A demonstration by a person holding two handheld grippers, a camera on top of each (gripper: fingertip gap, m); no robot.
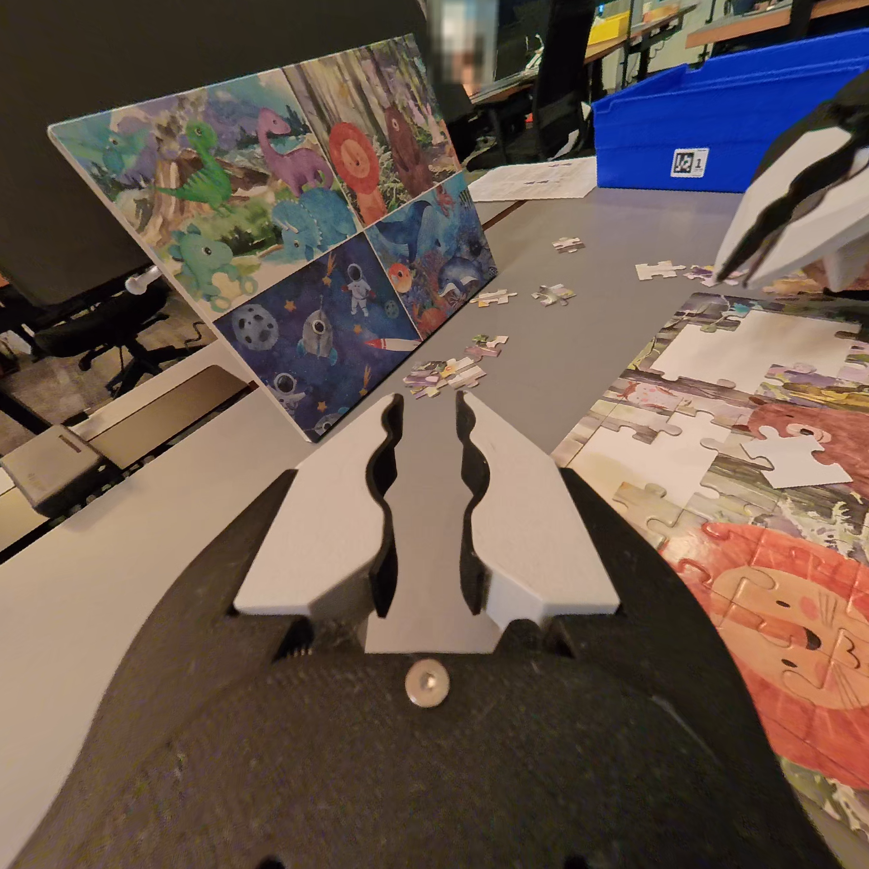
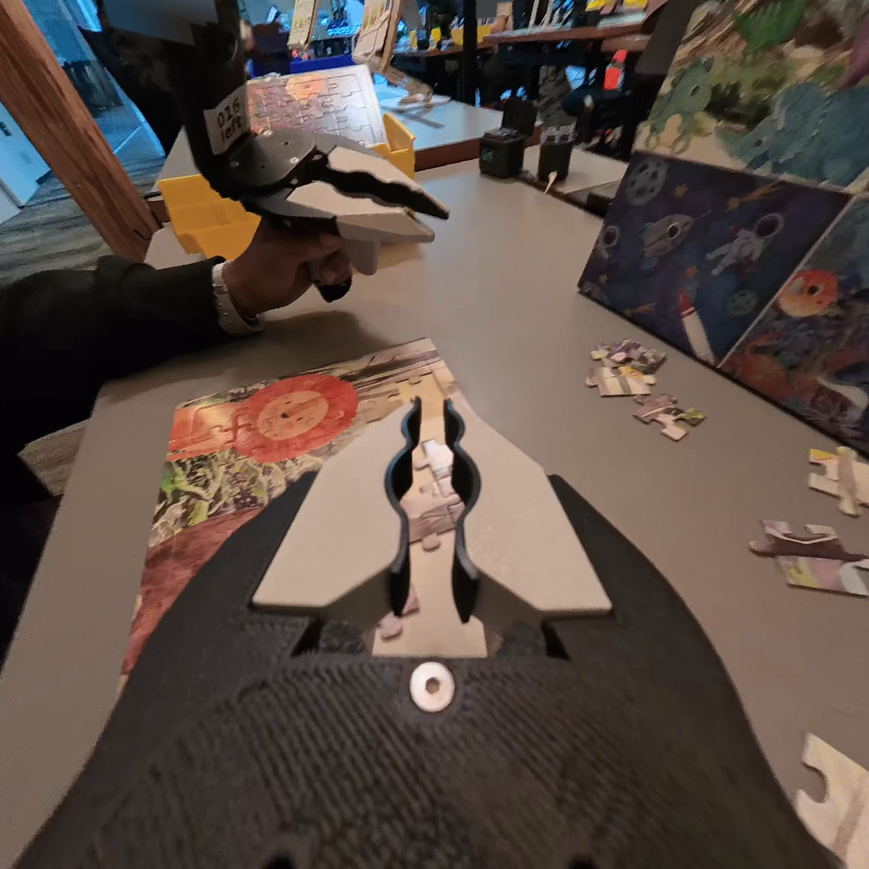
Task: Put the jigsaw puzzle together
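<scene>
The right gripper [image 2: 430, 404] hides a lot of the puzzle [image 2: 225, 470] under it, so the puzzle's near part cannot be seen in the right wrist view. Its fingers [image 2: 408, 437] have a small gap with nothing in it. Through the gap, bits of puzzle and a bare white spot show. The puzzle lies flat on the tabletop [image 2: 541, 329], right below these fingers. Loose pieces [image 2: 620, 371] sit off to the right of them, and some are cut off at the edge.

The left gripper [image 1: 429, 399] has a small gap too, and it holds nothing. The puzzle [image 1: 733, 541] lies to the right of its fingers [image 1: 392, 423], cut off at the edge. A few pieces [image 1: 444, 376] lie just past the fingertips. A picture board [image 1: 282, 225] stands beyond them on the left. A blue bin [image 1: 705, 127] is far back.
</scene>
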